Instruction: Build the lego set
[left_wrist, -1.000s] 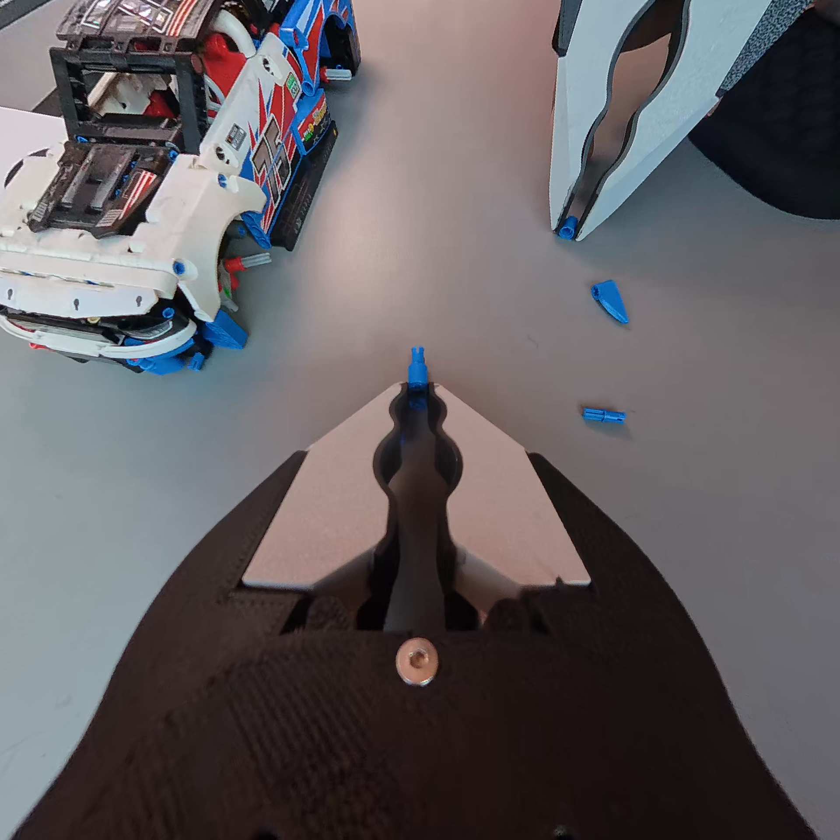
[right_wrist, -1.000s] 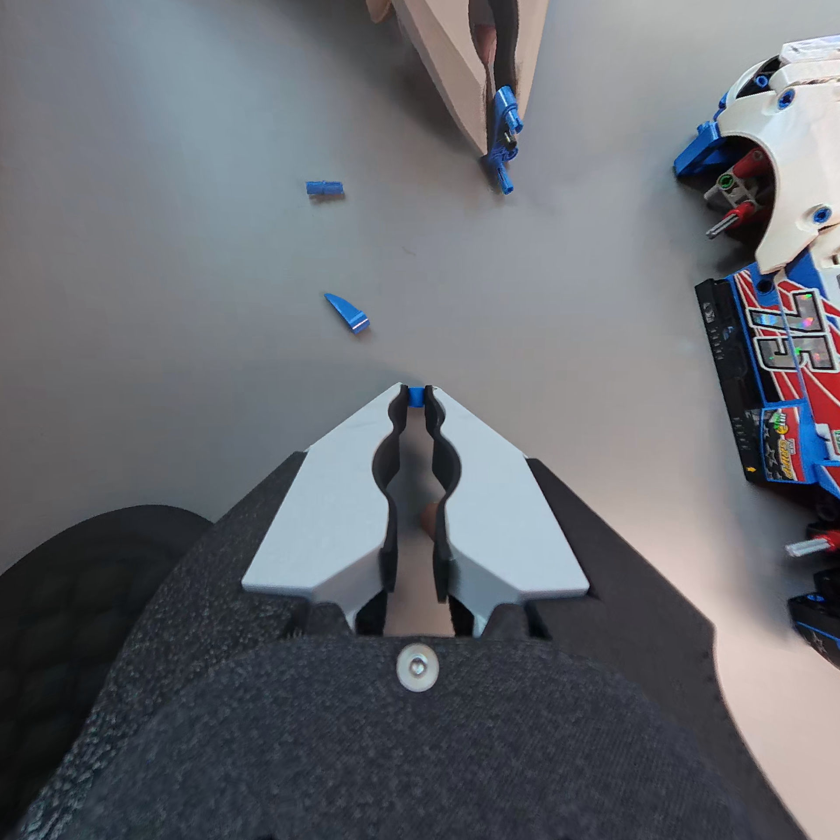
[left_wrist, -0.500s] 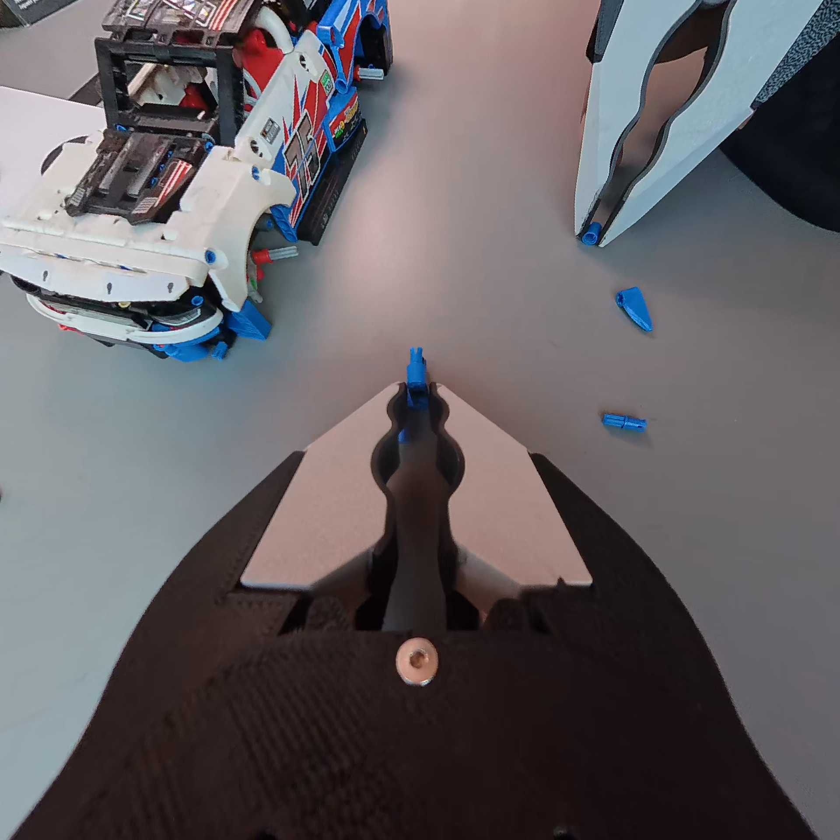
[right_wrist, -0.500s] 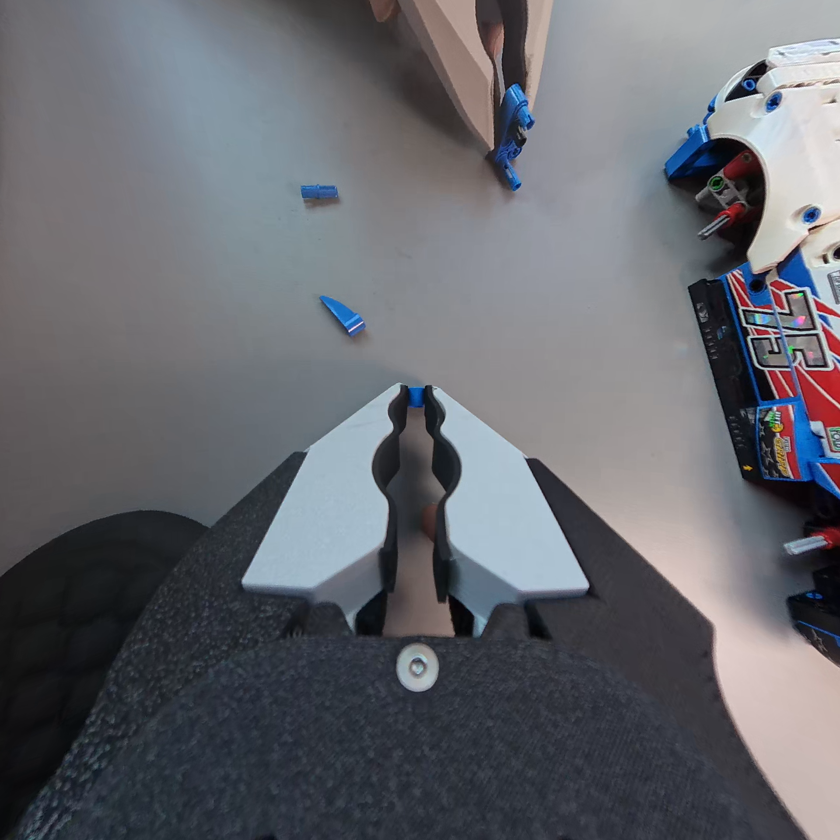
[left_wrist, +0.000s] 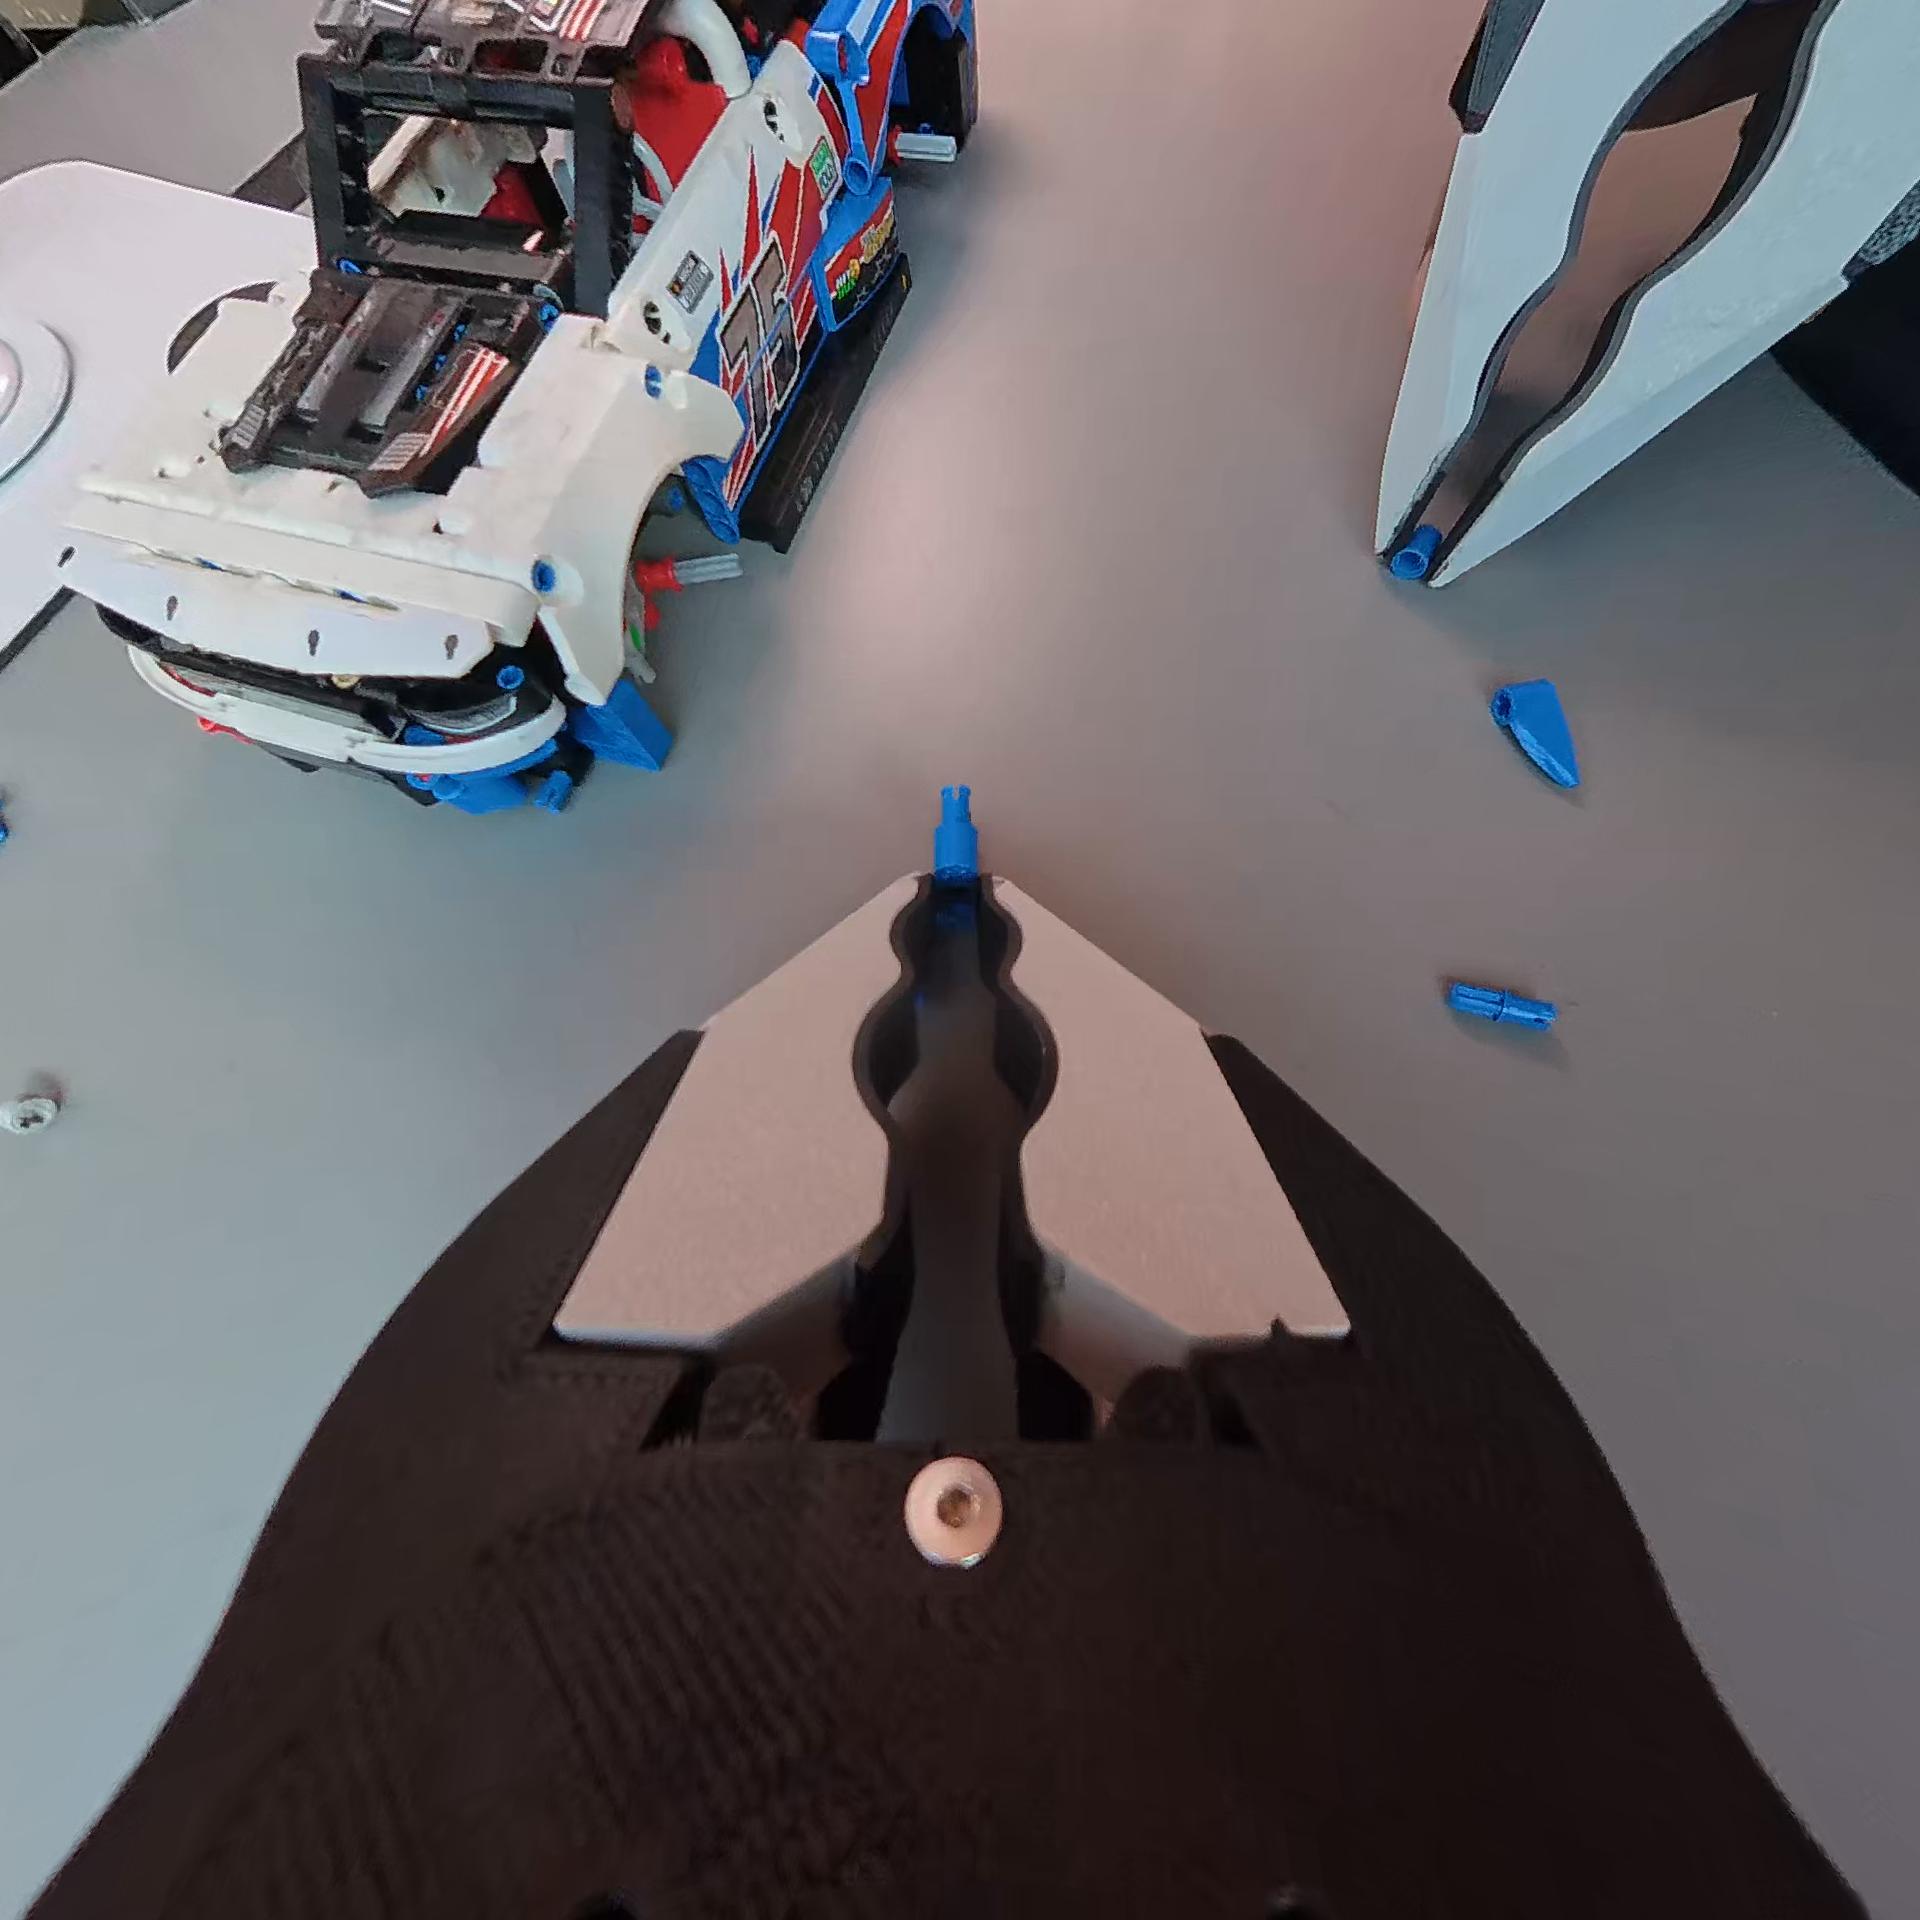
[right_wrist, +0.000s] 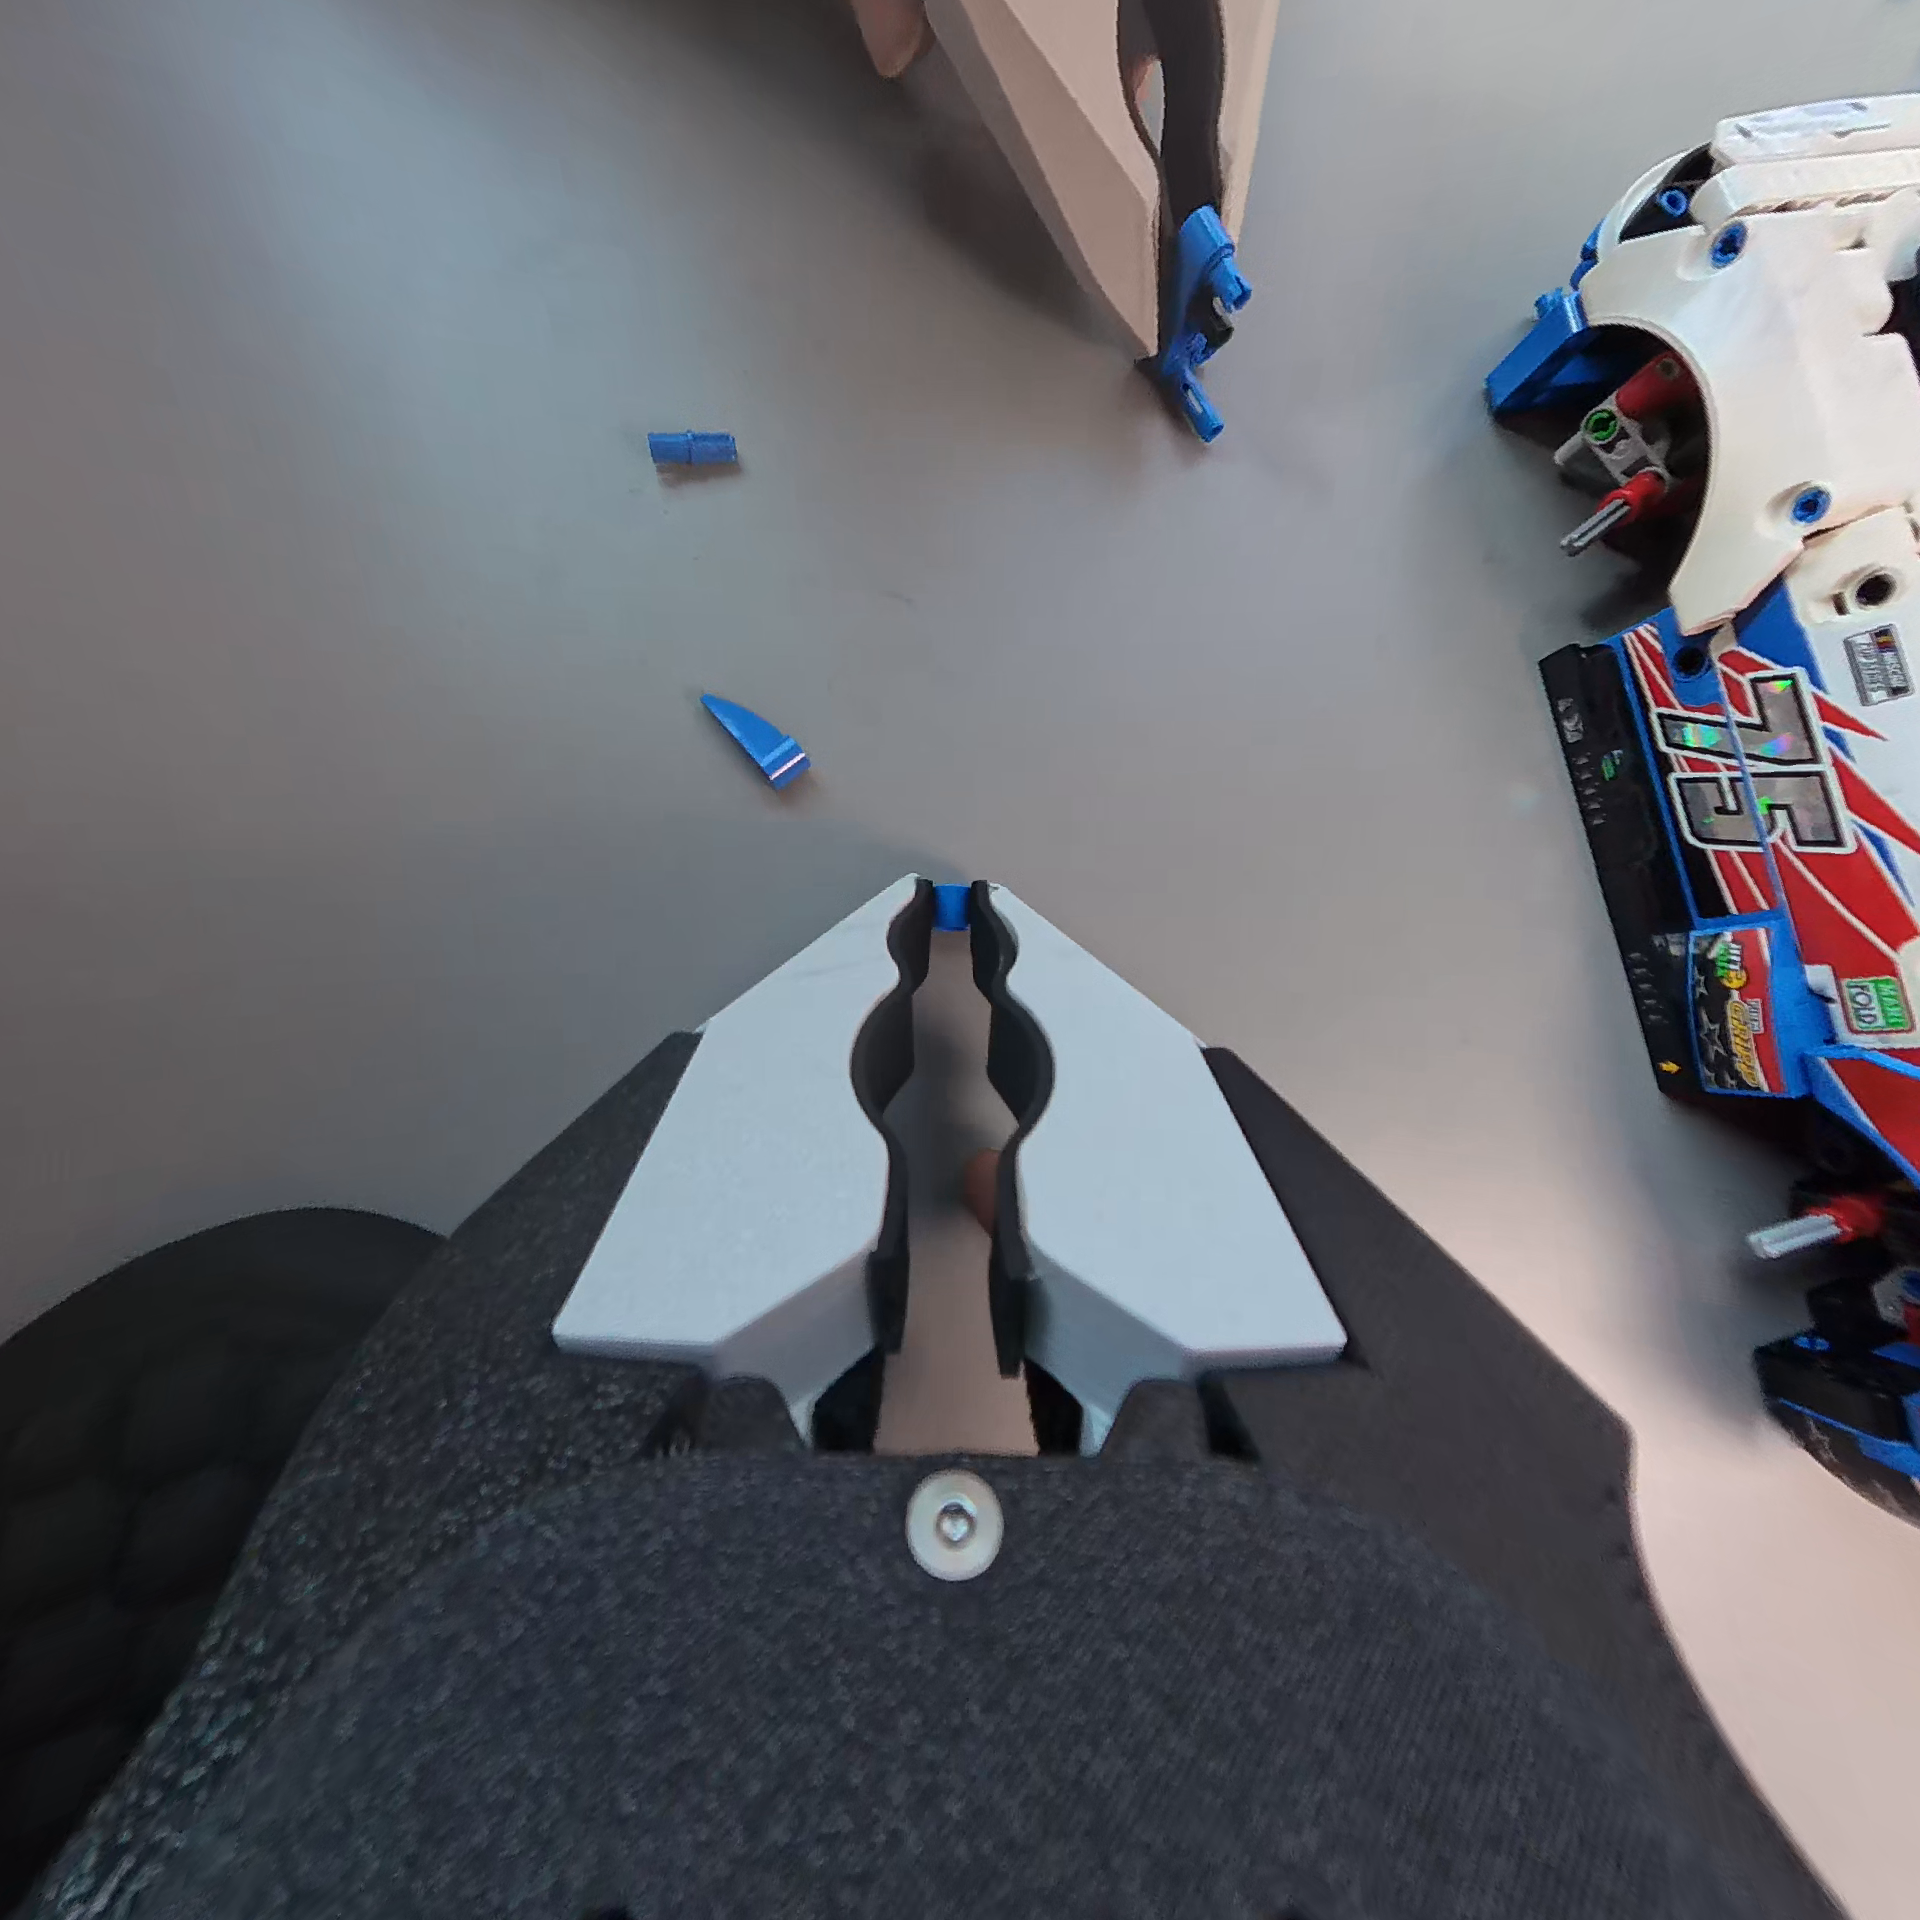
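Note:
A white, blue and red Lego race car (left_wrist: 499, 416) stands at the upper left of the grey table; it also shows at the right edge of the right wrist view (right_wrist: 1766, 727). My left gripper (left_wrist: 954, 878) is shut on a small blue Lego assembly (left_wrist: 954, 831) with a pin sticking out past the tips; from the right wrist view the assembly (right_wrist: 1200, 312) hangs at that gripper's tips. My right gripper (right_wrist: 948, 888) is shut on a small blue pin (right_wrist: 948, 902), also seen in the left wrist view (left_wrist: 1415, 551).
A blue curved wedge piece (left_wrist: 1538, 732) (right_wrist: 753, 740) and a loose blue pin (left_wrist: 1501, 1006) (right_wrist: 691, 449) lie on the table between the grippers. A small white piece (left_wrist: 26, 1112) lies at the far left. A white board (left_wrist: 104, 270) lies under the car's far side. The gap from one gripper's tips to the other's is roughly 12 centimetres. The left tips stand about 20 centimetres off the small white piece (left_wrist: 26, 1112).
The left wrist view has shifted so the car sits further right and lower in frame; the left gripper moved towards the car. Both grippers stay shut on their blue pieces.

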